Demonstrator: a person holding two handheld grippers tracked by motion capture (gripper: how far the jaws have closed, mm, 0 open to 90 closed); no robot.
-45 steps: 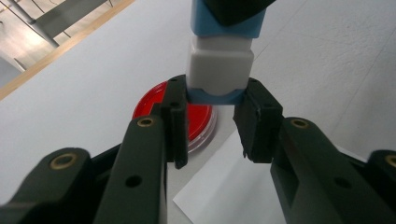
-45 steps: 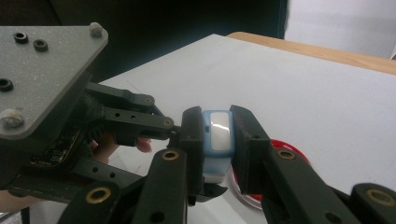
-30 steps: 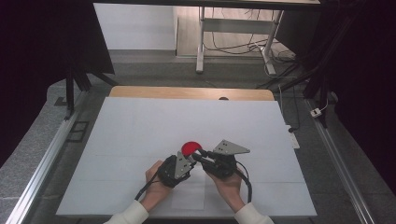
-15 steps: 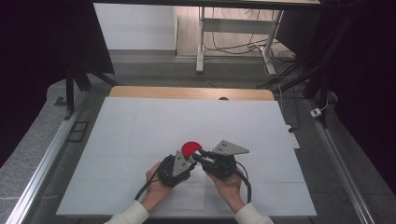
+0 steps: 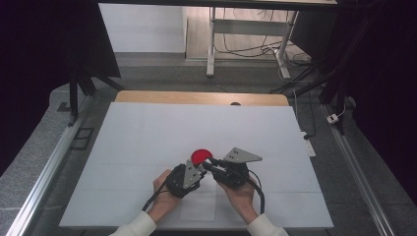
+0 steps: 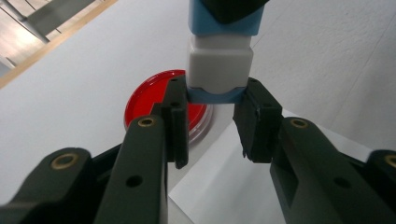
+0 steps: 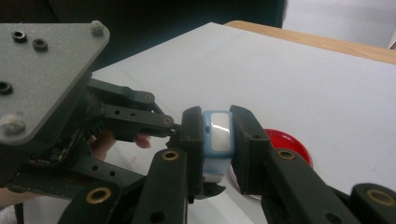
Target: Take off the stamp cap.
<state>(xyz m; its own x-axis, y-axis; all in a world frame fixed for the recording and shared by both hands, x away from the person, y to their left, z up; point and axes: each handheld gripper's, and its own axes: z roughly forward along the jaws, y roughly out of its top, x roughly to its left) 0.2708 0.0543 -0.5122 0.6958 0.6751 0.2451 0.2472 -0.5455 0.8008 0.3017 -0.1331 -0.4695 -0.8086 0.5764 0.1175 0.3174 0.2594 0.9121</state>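
Both the left tool [image 6: 212, 114] and the right tool [image 7: 217, 140] are clamped on one blue-and-white block [image 6: 219, 70] above the red dish [image 5: 201, 156] on the worktop [image 5: 147, 132].

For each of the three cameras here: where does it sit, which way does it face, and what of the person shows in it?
High view: above the person's side, facing forward and down on the white table; forearms and both hands show.
Left gripper view: on the left gripper, along its jaws at the blue-and-white block.
Right gripper view: on the right gripper, clamping that block; a fingertip shows.
Shared: the block and red dish.
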